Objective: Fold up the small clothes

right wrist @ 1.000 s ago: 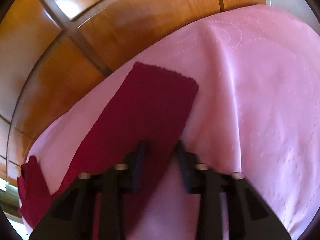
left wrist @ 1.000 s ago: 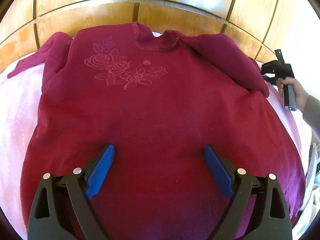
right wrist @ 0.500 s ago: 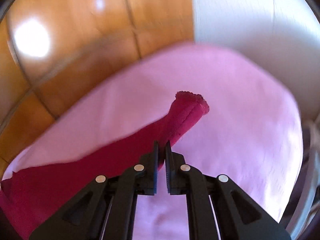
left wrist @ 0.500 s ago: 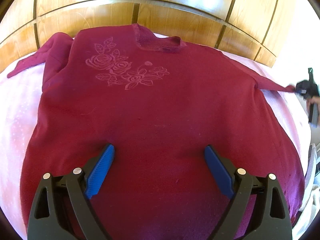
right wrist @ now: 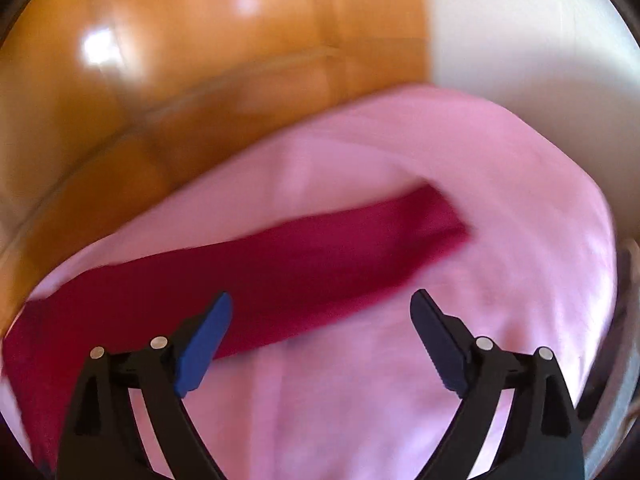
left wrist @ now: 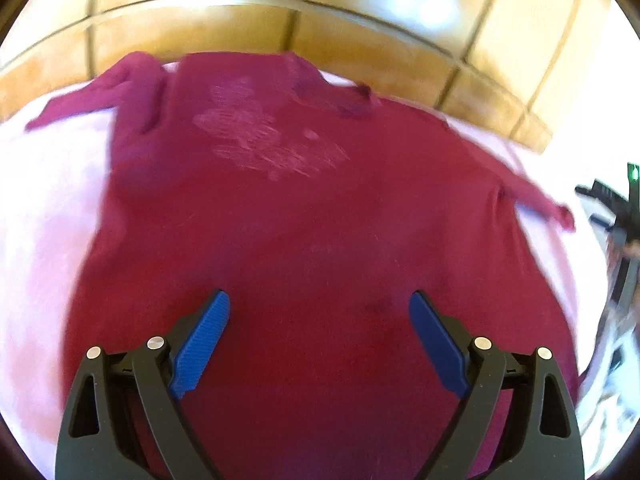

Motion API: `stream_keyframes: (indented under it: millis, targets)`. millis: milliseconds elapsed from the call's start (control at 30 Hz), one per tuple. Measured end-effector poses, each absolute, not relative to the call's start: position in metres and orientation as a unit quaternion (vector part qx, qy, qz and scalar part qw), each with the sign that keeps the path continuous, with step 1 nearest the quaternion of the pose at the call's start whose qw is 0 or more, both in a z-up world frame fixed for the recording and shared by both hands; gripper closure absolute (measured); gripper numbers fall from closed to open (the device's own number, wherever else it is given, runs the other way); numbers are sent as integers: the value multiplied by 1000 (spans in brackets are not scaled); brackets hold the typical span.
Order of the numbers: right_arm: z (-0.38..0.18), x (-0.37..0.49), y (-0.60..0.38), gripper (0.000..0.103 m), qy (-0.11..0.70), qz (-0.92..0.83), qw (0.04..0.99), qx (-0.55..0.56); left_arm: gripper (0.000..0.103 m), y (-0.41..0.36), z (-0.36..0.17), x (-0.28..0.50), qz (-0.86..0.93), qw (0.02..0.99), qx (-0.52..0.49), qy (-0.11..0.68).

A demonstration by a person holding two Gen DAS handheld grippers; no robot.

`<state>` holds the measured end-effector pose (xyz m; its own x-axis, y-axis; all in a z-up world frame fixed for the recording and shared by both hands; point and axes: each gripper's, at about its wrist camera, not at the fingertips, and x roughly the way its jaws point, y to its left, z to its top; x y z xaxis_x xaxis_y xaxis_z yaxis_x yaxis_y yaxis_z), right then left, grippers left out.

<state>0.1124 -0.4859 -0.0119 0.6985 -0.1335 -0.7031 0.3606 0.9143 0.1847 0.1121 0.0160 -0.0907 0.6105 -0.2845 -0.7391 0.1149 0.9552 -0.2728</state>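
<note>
While my left gripper (left wrist: 319, 328) hovers over the lower body of the red sweater (left wrist: 312, 220), its blue ribbed pads (left wrist: 202, 346) stand wide apart with nothing between them; the sweater lies flat, front up, on a pink bedsheet (left wrist: 44, 208), neck toward the wooden headboard (left wrist: 240, 20); one sleeve bunches at the far left, the other sleeve (right wrist: 280, 264) stretches out to the right, its cuff near my right gripper (right wrist: 321, 328) at the bed's edge; that gripper's jaws have just been opening and stand spread above the sheet, the sleeve lying loose ahead of them, gripped by neither pad; a pale wall (right wrist: 520, 32) sits beyond the headboard's end; nothing lies on top of the garment; cloth looks soft, matte, knit; a faint pale floral print (left wrist: 264, 140) marks the chest, blurred; headboard glossy, panelled, orange-brown; sheet smooth, slightly rumpled.
</note>
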Motion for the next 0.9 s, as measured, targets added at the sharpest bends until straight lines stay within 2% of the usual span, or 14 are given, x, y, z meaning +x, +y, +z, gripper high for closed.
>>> stream_keyframes:
  millis: [133,267,433,533,633,900]
  targets:
    - [-8,140,-388,10,368,-20,922,117,13,69,-64,103,-65,906,-142,392]
    - [-36,152,-281,10,394,68,915,58,15,154,-53,110,23,904,-186,384]
    - [-86,159,-203,10,426,87,900,-26,31,256,-51,142,115,886,-231,386]
    - [-105,171,-203,2,437,73,896,-41,32,299,-49,172,140,879,-249,382]
    - [-106,174,-216,2,448,87,890,0,33,328,-53,205,156,870,-269,382]
    - [-110,180,-215,2,443,76,893,-14,33,381,-79,292,219,841,-293,399]
